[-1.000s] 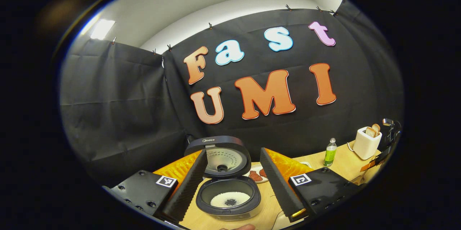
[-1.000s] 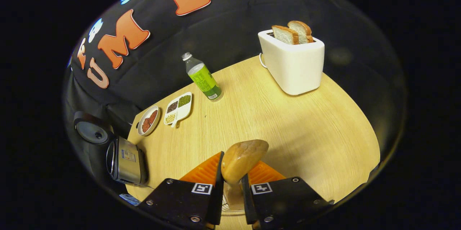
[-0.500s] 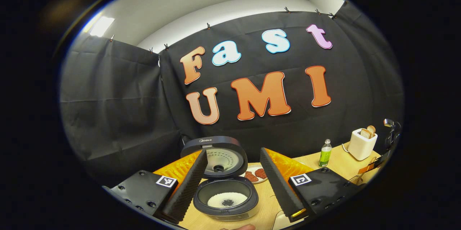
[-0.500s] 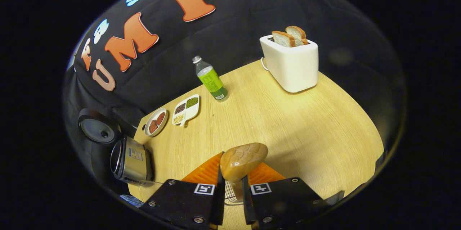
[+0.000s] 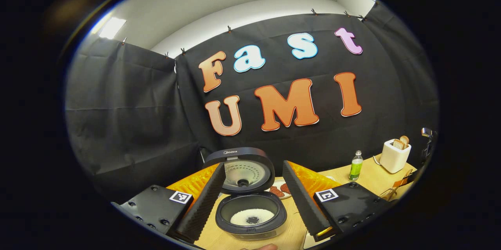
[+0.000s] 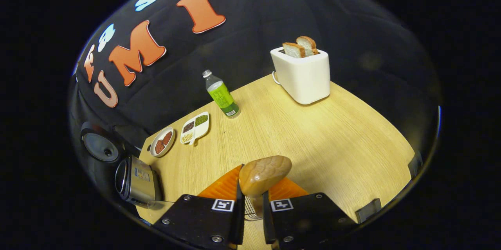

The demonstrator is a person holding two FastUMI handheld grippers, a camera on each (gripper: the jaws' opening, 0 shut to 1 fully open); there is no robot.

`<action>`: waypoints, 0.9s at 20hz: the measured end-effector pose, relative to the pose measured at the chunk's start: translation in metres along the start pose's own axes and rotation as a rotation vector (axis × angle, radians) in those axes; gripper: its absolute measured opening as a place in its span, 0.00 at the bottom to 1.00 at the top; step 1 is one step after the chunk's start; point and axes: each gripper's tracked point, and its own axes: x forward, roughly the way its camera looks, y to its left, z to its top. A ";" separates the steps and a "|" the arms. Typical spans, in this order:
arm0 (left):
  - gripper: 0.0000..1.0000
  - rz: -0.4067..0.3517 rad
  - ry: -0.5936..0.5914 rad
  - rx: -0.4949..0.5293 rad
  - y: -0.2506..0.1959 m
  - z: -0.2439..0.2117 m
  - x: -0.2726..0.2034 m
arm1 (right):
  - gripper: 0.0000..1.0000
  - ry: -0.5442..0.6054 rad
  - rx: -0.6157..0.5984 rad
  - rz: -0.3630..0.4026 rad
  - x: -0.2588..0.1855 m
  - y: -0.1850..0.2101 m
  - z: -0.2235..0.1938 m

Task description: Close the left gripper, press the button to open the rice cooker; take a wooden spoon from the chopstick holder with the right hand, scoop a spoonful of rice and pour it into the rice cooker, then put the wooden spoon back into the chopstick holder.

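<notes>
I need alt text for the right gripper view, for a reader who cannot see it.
The right claw holds a wooden spoon by the handle, bowl up, above a light wooden table. Farther back stand a white toaster with two bread slices and a green bottle; the open rice cooker is at left.

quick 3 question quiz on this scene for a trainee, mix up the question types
1. True or false: the rice cooker has its lid up.
2. Multiple choice: what do the right tongs grip? A) green bottle B) wooden spoon C) slice of bread
3. Short answer: what stands in the white toaster on the table?

Key
1. True; white rice shows in the open pot, seen between the spread fingers of the left tongs.
2. B; both fingers press on the wooden spoon just below its bowl.
3. Two bread slices.
</notes>
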 end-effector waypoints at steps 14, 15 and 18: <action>0.99 -0.054 -0.014 0.010 0.006 -0.001 0.005 | 0.13 -0.116 -0.041 -0.064 -0.031 0.010 0.016; 0.99 -0.049 -0.015 0.007 0.010 -0.001 0.007 | 0.12 -0.129 -0.041 -0.065 -0.038 0.012 0.021; 0.99 -0.042 -0.015 -0.021 0.019 -0.004 0.010 | 0.12 -0.173 -0.034 -0.043 -0.062 0.023 0.036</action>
